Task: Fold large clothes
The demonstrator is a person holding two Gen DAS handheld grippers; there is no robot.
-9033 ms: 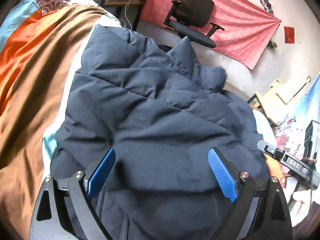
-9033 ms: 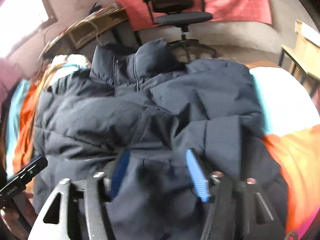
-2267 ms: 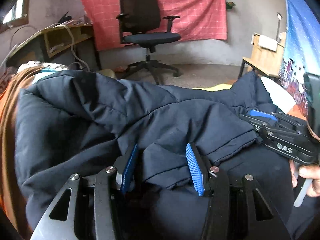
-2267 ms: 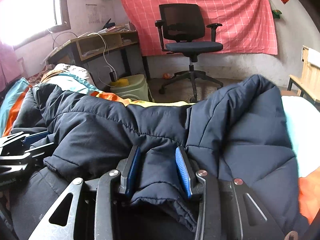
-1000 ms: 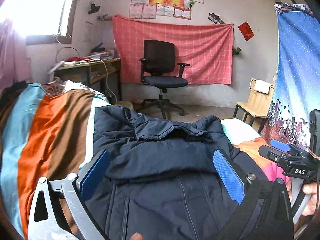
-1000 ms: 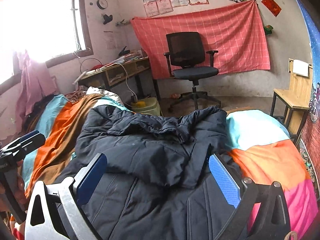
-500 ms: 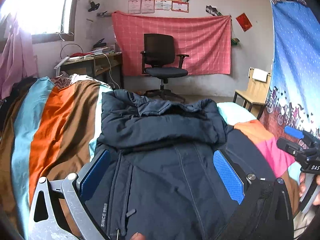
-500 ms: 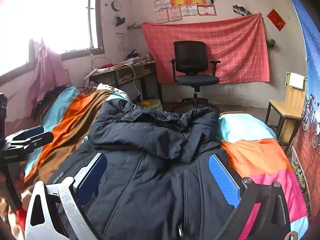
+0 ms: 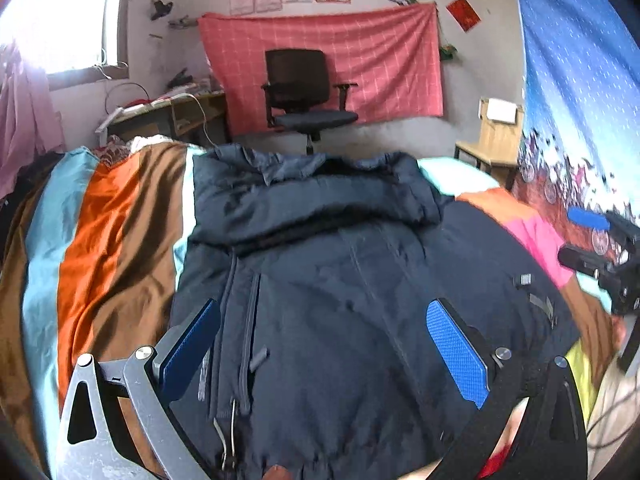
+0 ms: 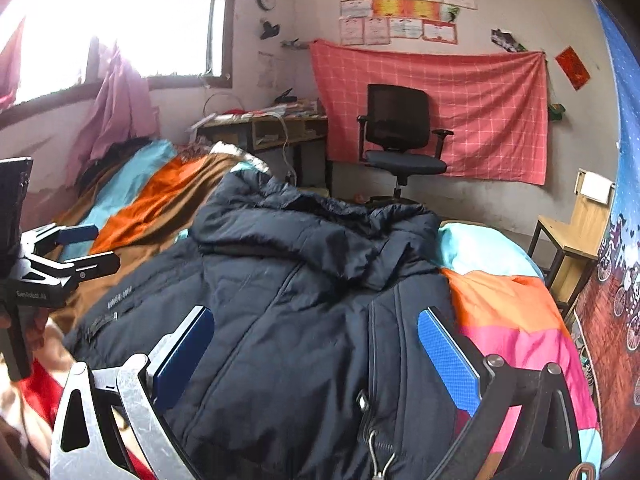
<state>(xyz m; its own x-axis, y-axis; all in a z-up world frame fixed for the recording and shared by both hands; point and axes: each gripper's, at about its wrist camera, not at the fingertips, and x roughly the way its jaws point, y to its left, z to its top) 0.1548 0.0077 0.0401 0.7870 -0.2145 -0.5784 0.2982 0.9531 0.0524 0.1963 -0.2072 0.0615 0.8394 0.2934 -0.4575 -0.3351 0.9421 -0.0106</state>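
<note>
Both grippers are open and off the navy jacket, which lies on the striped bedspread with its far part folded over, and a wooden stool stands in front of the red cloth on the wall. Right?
Not quite. In front of the red cloth stands a black office chair, not a wooden stool; the right wrist view shows it. The rest holds: left gripper and right gripper open, off the navy jacket, which lies on the striped bedspread, far part folded over.

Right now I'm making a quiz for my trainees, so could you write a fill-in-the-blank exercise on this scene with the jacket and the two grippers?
1. The dark jacket lies on a striped ____.
2. Both the left gripper and the right gripper have their blue fingers wide ____.
3. Against the pink cloth on the far wall stands a black office ____.
4. The far part of the jacket is folded ____ the rest.

Missing words: bed; open; chair; over
</note>
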